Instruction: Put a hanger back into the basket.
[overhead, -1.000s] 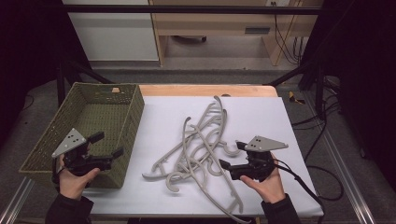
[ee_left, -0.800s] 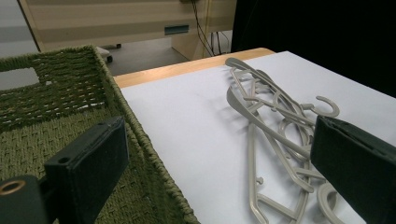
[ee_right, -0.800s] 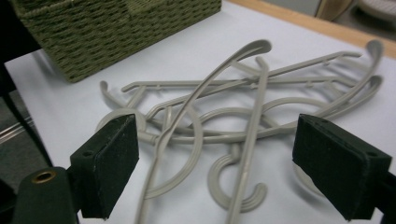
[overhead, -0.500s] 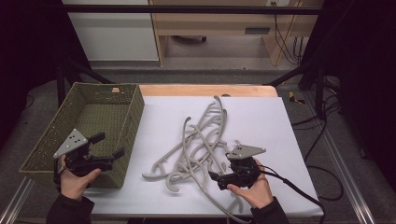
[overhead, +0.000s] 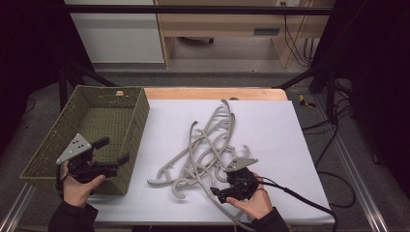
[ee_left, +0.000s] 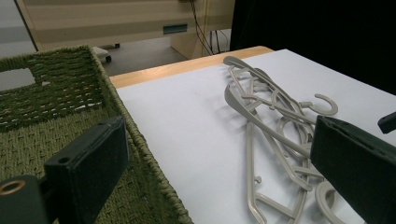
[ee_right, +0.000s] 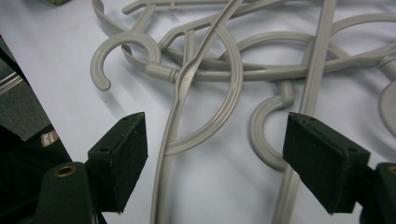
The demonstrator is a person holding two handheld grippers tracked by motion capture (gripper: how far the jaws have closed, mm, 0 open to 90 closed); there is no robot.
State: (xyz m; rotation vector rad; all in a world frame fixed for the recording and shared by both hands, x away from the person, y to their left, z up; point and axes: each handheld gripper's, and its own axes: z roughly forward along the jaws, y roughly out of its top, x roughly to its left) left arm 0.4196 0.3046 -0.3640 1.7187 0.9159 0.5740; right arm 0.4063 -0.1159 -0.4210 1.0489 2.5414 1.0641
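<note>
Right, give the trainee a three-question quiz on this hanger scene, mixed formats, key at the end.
1. True or false: the green woven basket already holds a hanger.
2. Multiple choice: the right gripper is (A) shut on a hanger, (B) open at the near edge of the pile of grey plastic hangers, (C) inside the basket.
3. Fill in: the left gripper is open and sits over the basket's ____ wall, the one nearest the white sheet.

Key
1. False: the basket floor in view is bare.
2. B: its jaws stand wide apart with hanger pieces between them.
3. Right.
</note>
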